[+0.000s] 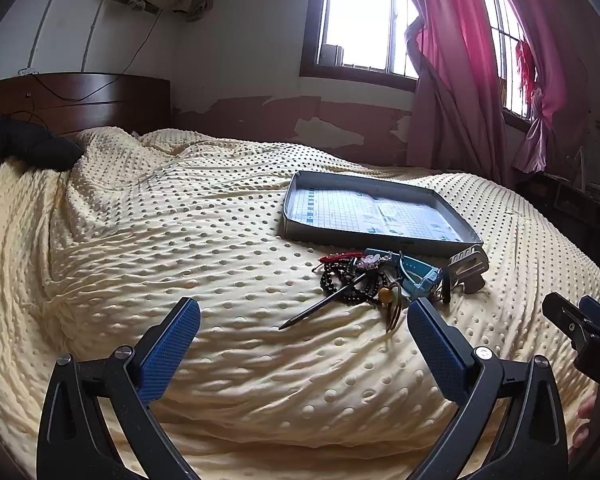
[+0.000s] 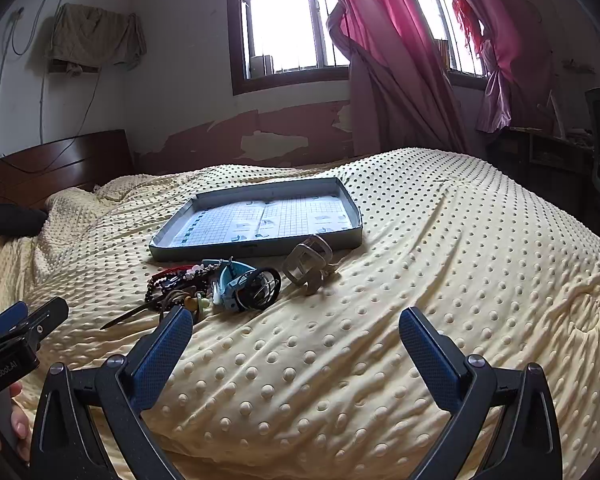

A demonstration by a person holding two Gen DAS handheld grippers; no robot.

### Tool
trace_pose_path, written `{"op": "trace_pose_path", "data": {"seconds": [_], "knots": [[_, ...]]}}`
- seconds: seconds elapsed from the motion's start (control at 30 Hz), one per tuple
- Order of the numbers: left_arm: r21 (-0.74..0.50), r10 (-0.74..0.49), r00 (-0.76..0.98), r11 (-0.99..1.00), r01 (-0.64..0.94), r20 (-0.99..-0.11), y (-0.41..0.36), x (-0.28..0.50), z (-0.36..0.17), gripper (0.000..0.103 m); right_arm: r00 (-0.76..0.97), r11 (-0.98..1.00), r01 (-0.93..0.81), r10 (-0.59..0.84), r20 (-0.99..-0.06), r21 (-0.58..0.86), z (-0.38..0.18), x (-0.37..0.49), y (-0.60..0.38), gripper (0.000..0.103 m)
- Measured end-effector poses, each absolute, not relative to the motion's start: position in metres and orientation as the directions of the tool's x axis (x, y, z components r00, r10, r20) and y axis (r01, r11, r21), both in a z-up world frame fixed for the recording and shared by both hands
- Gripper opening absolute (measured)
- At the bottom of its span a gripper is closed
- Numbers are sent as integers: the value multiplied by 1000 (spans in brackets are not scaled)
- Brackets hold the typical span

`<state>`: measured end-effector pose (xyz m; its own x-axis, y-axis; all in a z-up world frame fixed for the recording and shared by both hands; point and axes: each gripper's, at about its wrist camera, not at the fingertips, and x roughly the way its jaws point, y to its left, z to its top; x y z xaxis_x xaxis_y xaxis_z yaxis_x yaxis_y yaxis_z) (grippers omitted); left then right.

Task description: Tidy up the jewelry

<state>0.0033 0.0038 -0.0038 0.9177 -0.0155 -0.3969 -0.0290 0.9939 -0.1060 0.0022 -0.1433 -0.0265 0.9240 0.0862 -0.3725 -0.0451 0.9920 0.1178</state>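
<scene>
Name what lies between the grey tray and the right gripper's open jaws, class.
In the right wrist view, below the tray lies the jewelry pile and a beige hair claw; then bare yellow bedspread reaches the right gripper.

**Pale yellow spread, pink curtains**

A cream-yellow blanket [image 2: 420,240] with raised dots covers the bed. The grey tray [image 2: 260,246] holds white paper with a blue grid. Beside it lie dark beads [image 1: 340,280], a light-blue watch [image 1: 418,278] and a beige clip [image 2: 308,264] (translucent). Curtains [image 1: 452,60] are pink; pads [image 1: 168,352] blue.
</scene>
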Motion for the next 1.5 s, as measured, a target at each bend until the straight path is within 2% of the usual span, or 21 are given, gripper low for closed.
{"op": "trace_pose_path", "data": {"seconds": [1.5], "knots": [[-98,-2,916,994,-41,-402,8,3,-5,102,919,992,-45,87,-385,117,-27,3,-142,103]]}}
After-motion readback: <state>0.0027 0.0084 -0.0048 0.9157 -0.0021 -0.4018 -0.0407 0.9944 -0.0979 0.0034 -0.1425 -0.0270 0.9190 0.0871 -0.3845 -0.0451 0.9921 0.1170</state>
